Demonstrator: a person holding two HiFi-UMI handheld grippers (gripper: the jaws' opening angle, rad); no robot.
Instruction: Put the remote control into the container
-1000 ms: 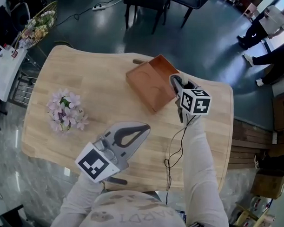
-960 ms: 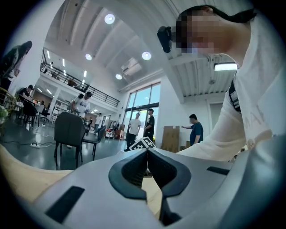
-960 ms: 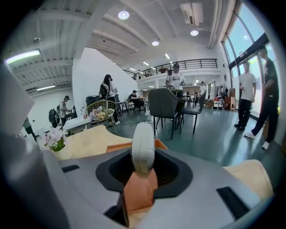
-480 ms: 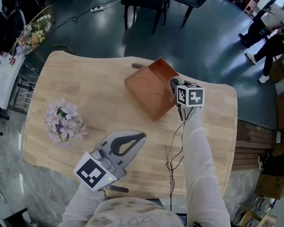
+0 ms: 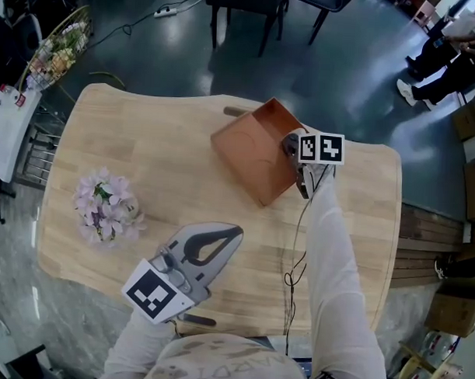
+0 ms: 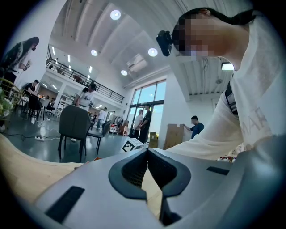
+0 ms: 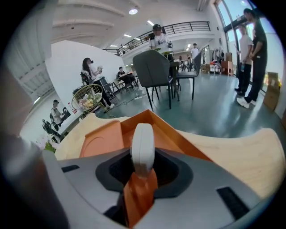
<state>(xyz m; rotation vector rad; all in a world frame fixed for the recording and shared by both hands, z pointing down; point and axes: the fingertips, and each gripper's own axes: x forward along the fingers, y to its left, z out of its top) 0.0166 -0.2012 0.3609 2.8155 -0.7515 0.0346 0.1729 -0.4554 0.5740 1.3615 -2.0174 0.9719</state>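
Grey plastic forms the left tool (image 5: 234, 232), the item nearest the person, at the 6 o'clock edge of the pale wooden surface (image 5: 169, 136). Its jaws meet at the tips and carry nothing. Only bare wood shows through the gap behind the tips. Its marker cube sits at the rear, toward the person's body.

At 9 o'clock on the surface lies a bunch of pale pink flowers (image 5: 106, 202), well apart from both tools.

The right tool (image 5: 292, 148) is held out at 2 o'clock on an extended, light-sleeved arm. A thin black cable (image 5: 295, 268) hangs along the sleeve. The jaws stand partly apart and are clamped on the white remote control (image 7: 143, 145), which is gripped edge-on and stands upright between them.

Just beyond and below the right tool is the orange container (image 5: 250, 150). It is open-topped and set cornerwise at 1 o'clock on the surface. The remote control is at the container's right-hand wall, with the orange interior directly ahead of it. Whether the remote control touches the container cannot be determined.

Past the far edge of the surface there is a dark, glossy floor. A dark chair (image 5: 244, 10) stands at 12 o'clock and a wire basket of flowers (image 5: 60, 43) at 10 o'clock. A white bag (image 5: 7, 111) hangs beside the basket. Several people (image 5: 452, 56) stand at 2 o'clock.
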